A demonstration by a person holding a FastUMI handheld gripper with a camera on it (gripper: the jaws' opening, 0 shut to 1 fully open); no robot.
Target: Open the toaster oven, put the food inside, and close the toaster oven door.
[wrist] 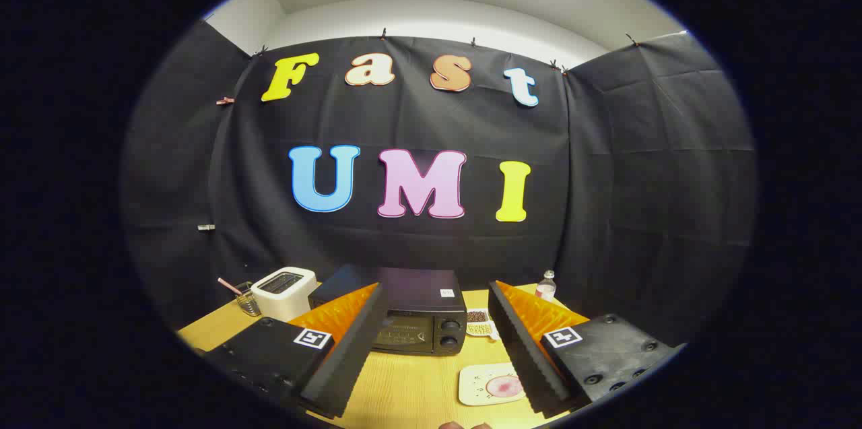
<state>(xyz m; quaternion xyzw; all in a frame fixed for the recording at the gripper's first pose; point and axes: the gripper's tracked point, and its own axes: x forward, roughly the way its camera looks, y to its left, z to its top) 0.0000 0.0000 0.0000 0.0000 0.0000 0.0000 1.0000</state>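
Hand-held gripper (431, 341) fingers spread, empty. Advance squarely toward the closed black box-shaped toaster oven (414, 318) on the wooden tabletop (404, 388); hook the door's top edge.

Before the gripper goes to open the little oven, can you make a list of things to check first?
1. Gripper fingers open with nothing held: ok, they stand wide apart with only table between them.
2. Toaster oven door shut and waiting to be opened: ok, it looks closed.
3. Gripper lined up with the oven: ok, the oven sits just beyond the gap between the fingers.
4. Door handle easy to find: cannot tell, the dark front hides it.
5. Food ready: ok, a pink round piece lies on the plate by the right finger.
6. Way to the oven free: ok, bare wooden table lies ahead; the white toaster stands off to the left.
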